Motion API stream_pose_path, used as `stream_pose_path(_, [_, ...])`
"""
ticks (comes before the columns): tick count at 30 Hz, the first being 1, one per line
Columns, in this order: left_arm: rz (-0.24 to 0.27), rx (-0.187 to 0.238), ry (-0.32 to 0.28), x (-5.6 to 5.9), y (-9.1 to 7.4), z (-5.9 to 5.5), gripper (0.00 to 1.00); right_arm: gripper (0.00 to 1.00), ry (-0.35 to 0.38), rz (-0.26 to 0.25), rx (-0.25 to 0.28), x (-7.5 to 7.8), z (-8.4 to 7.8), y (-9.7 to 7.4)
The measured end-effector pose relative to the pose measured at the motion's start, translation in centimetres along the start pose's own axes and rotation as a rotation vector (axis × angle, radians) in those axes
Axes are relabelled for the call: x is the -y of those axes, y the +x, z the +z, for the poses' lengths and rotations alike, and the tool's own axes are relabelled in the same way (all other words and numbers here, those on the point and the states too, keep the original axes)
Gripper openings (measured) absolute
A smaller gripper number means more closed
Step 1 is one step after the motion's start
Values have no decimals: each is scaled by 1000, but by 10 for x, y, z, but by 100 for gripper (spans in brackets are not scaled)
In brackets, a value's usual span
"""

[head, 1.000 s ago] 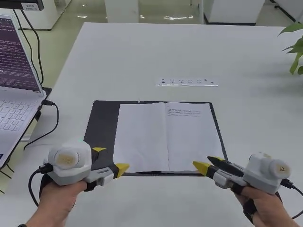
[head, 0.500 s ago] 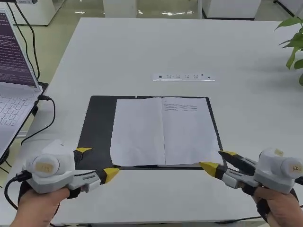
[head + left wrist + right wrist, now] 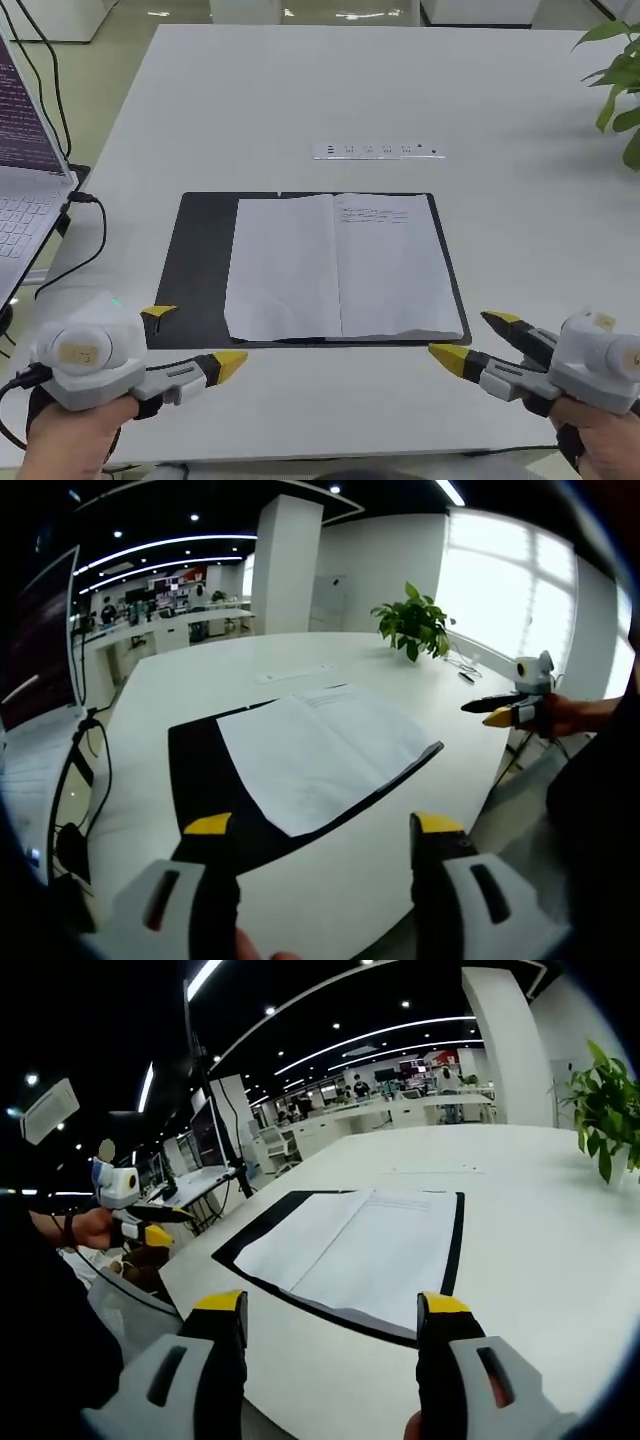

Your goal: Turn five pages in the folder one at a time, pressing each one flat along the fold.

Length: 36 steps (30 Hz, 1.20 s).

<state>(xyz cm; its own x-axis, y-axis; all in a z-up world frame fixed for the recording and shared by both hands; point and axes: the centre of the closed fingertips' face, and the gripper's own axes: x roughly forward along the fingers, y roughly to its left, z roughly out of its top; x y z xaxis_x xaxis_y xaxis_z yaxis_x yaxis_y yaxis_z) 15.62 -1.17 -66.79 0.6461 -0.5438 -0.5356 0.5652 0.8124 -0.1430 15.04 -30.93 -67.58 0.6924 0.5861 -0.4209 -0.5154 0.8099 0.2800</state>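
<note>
A black folder (image 3: 200,262) lies open on the white table with white pages (image 3: 335,265) spread flat; the right page carries a few printed lines at its top. My left gripper (image 3: 192,340) is open near the table's front edge, just off the folder's front left corner. My right gripper (image 3: 473,338) is open too, just off the front right corner. Neither touches the folder. The left gripper view has the folder (image 3: 200,775) ahead of its open jaws, with the right gripper (image 3: 500,708) far right. In the right gripper view the folder (image 3: 455,1240) lies beyond the jaws.
A power strip (image 3: 378,151) is set into the table beyond the folder. A laptop (image 3: 25,190) with cables (image 3: 75,265) stands off the left side. A potted plant (image 3: 618,85) is at the right edge. The table's front edge runs just under both grippers.
Both grippers have drawn back toward the front edge and spread apart, away from the folder's front corners. The head camera has shifted, so the folder sits higher in the picture.
</note>
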Motion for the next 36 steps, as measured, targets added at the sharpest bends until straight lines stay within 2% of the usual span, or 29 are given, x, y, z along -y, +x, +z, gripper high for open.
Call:
stream_pose_path(14, [-23,-12,9,13,12,6,71,69,29,-18,-1,3,-8,-9])
stream_pose_path(18, [-38,-23,30,21,16,8,71,69,34,-23,-6,4,-11,-10])
stream_pose_path(31, [-71,-26,66,32,32,21,72,69,46,-29,7,6,-12,-14])
stream_pose_path(36, [-86,-24,68,42,38,23,71,69,47,-30,4,6,-15,-15])
